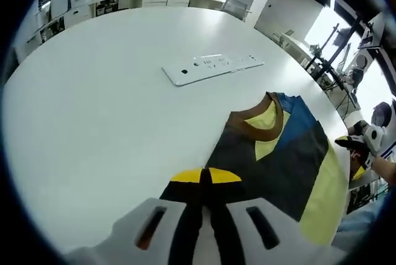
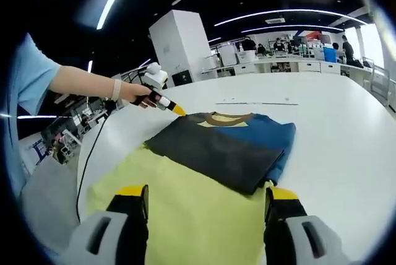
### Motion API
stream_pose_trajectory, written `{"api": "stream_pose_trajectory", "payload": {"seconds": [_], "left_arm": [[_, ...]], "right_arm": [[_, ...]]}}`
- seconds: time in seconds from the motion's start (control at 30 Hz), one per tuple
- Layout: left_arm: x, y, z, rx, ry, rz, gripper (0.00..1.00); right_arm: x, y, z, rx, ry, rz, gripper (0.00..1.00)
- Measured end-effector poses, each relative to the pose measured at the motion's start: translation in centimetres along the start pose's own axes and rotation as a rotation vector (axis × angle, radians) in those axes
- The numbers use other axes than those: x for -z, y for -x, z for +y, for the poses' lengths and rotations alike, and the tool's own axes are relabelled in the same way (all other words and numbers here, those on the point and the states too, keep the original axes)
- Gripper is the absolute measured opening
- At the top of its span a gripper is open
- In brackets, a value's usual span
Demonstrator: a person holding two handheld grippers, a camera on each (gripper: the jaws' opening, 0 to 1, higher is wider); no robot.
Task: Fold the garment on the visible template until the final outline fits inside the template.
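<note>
One shirt, partly folded, lies on the white table just ahead of both tongs. Left tongs: tips together at the dark fabric's edge; whether cloth is pinched, I cannot tell. Right tongs: wide apart over the yellow part. Risk: uneven pulling could drag the folded panel askew.

garment in dark grey, blue and yellow panels, brown collar, on white table

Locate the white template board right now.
In the left gripper view, the white template board lies flat on the table, beyond the garment's collar and apart from it.
</note>
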State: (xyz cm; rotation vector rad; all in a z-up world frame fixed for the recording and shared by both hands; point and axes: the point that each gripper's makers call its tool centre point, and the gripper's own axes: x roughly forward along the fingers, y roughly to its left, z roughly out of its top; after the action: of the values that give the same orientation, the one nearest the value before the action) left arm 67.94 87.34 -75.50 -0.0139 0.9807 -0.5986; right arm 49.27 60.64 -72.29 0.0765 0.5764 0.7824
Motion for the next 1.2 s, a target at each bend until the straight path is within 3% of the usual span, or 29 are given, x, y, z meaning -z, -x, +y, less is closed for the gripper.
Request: {"api": "stream_pose_trajectory", "payload": {"seconds": [0.27,0.43,0.5,0.6,0.7,0.77,0.83,1.07,1.2], "left_arm": [[0.3,-0.3,0.4,-0.015,0.01,0.008,0.0],[0.0,0.1,0.8,-0.033,-0.004,-0.021,0.0],[-0.6,0.4,0.9,-0.043,-0.016,-0.06,0.0],[-0.8,0.9,-0.1,0.008,0.008,-0.092,0.01],[-1.0,1.2,-0.9,0.041,-0.004,-0.124,0.2],[-1.2,1.4,-1.6,0.06,-0.034,-0.146,0.42],[-1.2,1.6,-2.6,0.083,-0.114,-0.161,0.54],[0.4,2.5,-5.0,0.114,-0.206,-0.159,0.81],[1.3,3.1,-6.2,0.137,-0.231,-0.166,0.87]], "right_arm": [[0.2,0.3,-0.3,0.009,-0.018,-0.004,0.77],[0.3,0.2,-0.2,0.009,-0.016,-0.003,0.78],[0.3,0.2,-0.1,0.007,-0.014,-0.002,0.79],[0.3,0.1,0.0,0.004,-0.015,-0.002,0.8],[0.3,0.0,0.2,0.003,-0.011,-0.001,0.81],[0.2,0.1,0.3,0.001,-0.011,-0.002,0.82],[0.2,0.2,0.3,0.001,-0.01,0.001,0.82],[-0.6,1.3,0.4,0.014,0.002,-0.017,0.82],[-0.6,1.7,0.1,0.023,0.005,-0.018,0.83]]}}
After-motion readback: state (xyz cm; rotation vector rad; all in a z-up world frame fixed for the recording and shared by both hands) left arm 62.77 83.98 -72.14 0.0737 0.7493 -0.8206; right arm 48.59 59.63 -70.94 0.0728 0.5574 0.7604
